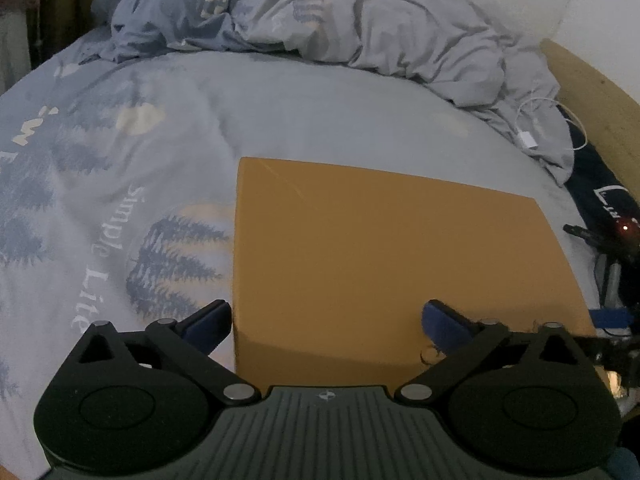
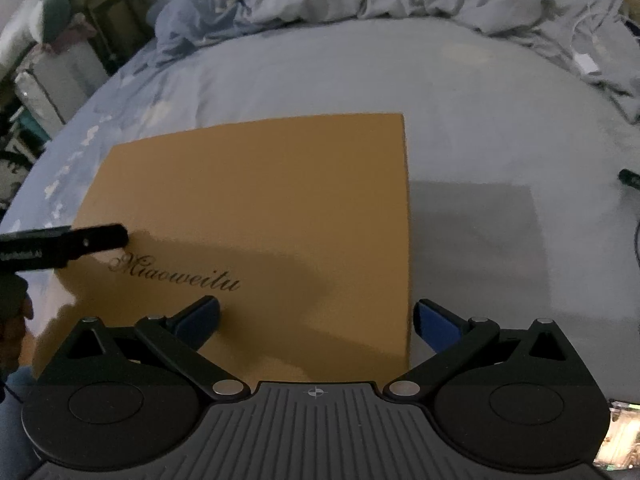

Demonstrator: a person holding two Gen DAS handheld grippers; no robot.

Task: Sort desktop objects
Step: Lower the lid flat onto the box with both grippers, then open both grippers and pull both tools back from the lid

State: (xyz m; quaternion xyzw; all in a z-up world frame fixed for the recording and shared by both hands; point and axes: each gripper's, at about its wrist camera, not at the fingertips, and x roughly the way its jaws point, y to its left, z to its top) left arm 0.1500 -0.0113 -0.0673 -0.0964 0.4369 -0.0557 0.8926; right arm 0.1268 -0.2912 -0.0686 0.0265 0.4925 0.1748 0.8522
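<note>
A flat tan cardboard box point(image 1: 392, 248) lies on the bed; in the right wrist view point(image 2: 260, 200) its lid carries black script lettering. My left gripper point(image 1: 326, 322) is open and empty, its blue-padded fingers astride the box's near left corner. My right gripper point(image 2: 316, 320) is open and empty, astride the box's near right edge. A finger of the left gripper point(image 2: 92, 240) reaches in over the box's left side in the right wrist view. Part of the right gripper point(image 1: 608, 316) shows at the right edge of the left wrist view.
The bed has a grey-blue printed sheet point(image 1: 120, 200) and a crumpled duvet point(image 1: 360, 20) at the far end. A white charger cable point(image 1: 532, 132) lies at the far right near the wooden bed frame point(image 1: 592, 88). Cluttered shelving point(image 2: 60, 40) stands beyond the bed's left side.
</note>
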